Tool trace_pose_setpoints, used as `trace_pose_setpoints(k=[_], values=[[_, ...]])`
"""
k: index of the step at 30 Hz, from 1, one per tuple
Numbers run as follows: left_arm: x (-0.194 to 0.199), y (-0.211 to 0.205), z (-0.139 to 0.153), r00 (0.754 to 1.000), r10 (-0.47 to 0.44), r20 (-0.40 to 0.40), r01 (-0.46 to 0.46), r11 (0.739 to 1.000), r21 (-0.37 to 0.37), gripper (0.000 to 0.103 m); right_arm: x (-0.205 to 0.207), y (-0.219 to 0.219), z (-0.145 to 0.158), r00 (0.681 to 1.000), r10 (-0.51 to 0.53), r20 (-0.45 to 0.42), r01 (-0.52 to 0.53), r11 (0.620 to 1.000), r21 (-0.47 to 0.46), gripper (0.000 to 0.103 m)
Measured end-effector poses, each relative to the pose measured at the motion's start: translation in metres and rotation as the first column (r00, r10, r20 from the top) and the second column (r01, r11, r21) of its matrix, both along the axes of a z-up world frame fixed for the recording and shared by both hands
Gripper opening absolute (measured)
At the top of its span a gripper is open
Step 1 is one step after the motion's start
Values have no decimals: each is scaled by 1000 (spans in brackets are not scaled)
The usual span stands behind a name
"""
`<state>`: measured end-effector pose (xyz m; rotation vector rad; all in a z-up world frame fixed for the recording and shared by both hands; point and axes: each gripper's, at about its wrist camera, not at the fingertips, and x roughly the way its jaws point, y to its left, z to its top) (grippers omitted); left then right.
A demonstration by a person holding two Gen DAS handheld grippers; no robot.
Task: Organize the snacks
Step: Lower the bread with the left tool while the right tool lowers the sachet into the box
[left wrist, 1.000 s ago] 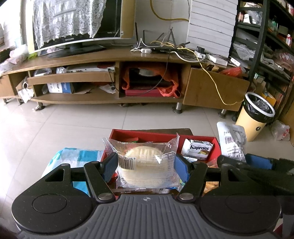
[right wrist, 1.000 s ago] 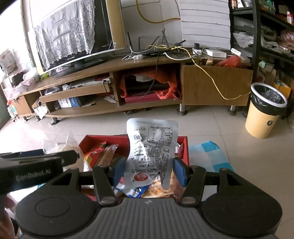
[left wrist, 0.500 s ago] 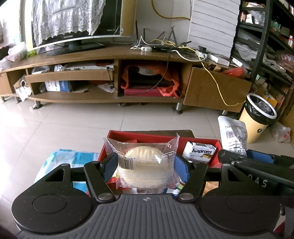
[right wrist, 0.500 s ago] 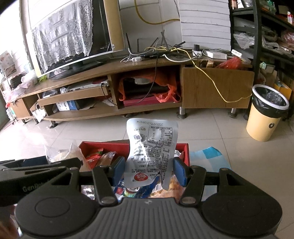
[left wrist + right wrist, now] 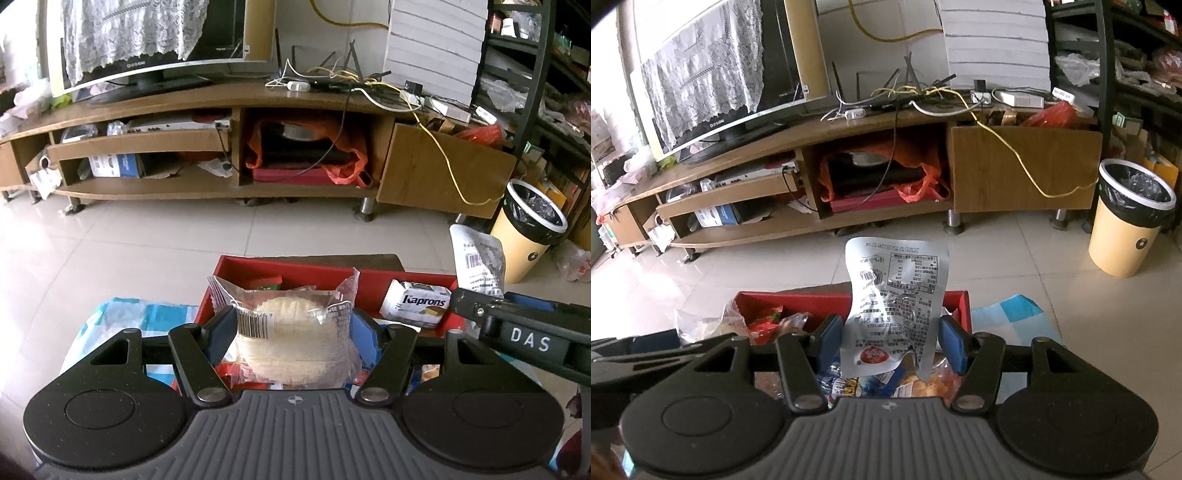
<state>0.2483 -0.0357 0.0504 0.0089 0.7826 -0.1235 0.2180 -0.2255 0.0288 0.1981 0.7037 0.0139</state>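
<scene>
Over the red box at about 12 o'clock from both cameras, each gripper has a snack clamped. Left gripper has its blue pads pressed on either side of a round pale pastry in a clear wrapper, barcode facing up, held above the box's near edge. Right gripper is pinching a silver foil packet that stands upright, printed back toward the camera. A Kaprons pack lies in the box at 2 o'clock of the pastry, and a blue checked cloth sits under the box at 9 o'clock. Yellow trash bin stands way off at 2 o'clock.
</scene>
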Motion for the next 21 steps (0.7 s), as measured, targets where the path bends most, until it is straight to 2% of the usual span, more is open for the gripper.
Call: trace_pose_setpoints(k=[21], values=[[10,-14,-19,999,-29,-19,30,999,16,71,16,-2,-30,998,15,-61,-16,1000,-19,53]])
